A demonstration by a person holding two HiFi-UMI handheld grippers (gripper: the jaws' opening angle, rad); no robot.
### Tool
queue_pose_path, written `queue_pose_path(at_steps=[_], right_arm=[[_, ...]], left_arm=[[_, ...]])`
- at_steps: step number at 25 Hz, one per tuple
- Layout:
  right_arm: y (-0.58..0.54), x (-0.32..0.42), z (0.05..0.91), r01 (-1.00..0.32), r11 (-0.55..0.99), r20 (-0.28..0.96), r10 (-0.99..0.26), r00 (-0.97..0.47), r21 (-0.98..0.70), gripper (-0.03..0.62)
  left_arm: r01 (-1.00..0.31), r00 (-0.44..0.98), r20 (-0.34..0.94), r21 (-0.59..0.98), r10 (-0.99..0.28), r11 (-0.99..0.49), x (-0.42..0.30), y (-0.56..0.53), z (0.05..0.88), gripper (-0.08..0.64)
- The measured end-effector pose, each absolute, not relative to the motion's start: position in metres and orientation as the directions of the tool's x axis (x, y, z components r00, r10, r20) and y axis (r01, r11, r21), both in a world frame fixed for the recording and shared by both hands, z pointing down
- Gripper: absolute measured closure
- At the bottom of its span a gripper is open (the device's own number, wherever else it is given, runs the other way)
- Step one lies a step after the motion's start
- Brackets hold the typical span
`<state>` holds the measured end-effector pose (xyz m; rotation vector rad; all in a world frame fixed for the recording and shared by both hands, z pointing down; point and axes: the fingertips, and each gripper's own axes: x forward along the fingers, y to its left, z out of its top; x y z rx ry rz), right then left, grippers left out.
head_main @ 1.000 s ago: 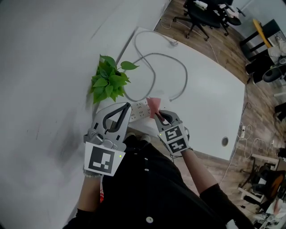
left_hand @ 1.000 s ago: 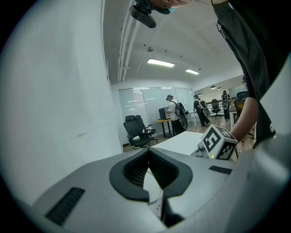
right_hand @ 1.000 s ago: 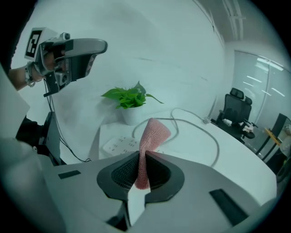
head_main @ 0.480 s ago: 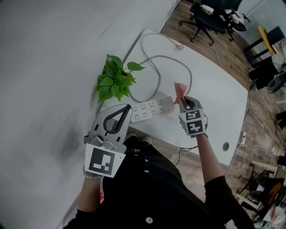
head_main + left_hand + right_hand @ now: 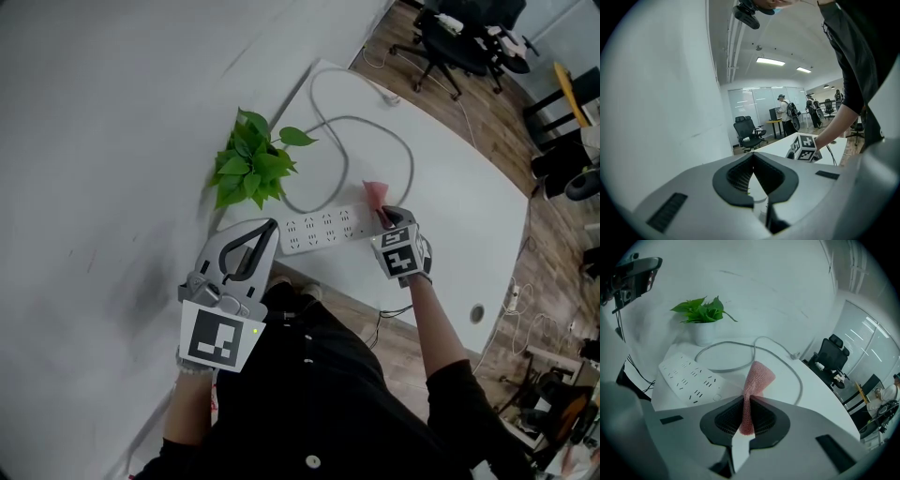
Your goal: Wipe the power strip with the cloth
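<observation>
Your right gripper [image 5: 746, 403] has its fingers closed tight on the cloth [image 5: 757, 377], a pink, coarsely knitted piece. It is pinched into a narrow fold between the dark ribbed pads, and its free end flares out rounded beyond the tips. From the head view the cloth sits at the right end of the power strip [image 5: 322, 230]; whether it touches the strip cannot be told.

The power strip is a long, flat, white plastic bar with rounded corners and rows of dark slots. It lies along the near edge of the white tabletop [image 5: 469, 211], close to the corner by the wall. Its smooth grey cable [image 5: 405, 155] curls in a wide loop across the tabletop toward the far edge.

A leafy green plant [image 5: 253, 161] in a white pot stands in that near corner against the wall, just beside the strip's left end.

Your left gripper [image 5: 752, 158] is off the tabletop, held by your body, with its fingers closed together on nothing.
</observation>
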<state>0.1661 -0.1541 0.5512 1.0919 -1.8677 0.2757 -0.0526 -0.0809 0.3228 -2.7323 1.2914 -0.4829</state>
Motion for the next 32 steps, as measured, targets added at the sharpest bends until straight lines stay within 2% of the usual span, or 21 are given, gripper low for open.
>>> queue_pose_path(at_steps=[20,32], right_arm=[[-0.141,0.114,0.557,-0.773,0.623,0.801,-0.523,-0.293,0.124,0.543],[-0.118,0.046,0.557,-0.685,0.727,0.789,-0.449,-0.418,0.051,0.543]], left_arm=[[-0.739,0.595,0.252,-0.202,-0.763,-0.643,-0.049,-0.083,0.325,0.546],[-0.751,0.583,0.251,-0.198,-0.773,-0.63,-0.054,-0.084,0.326,0.546]])
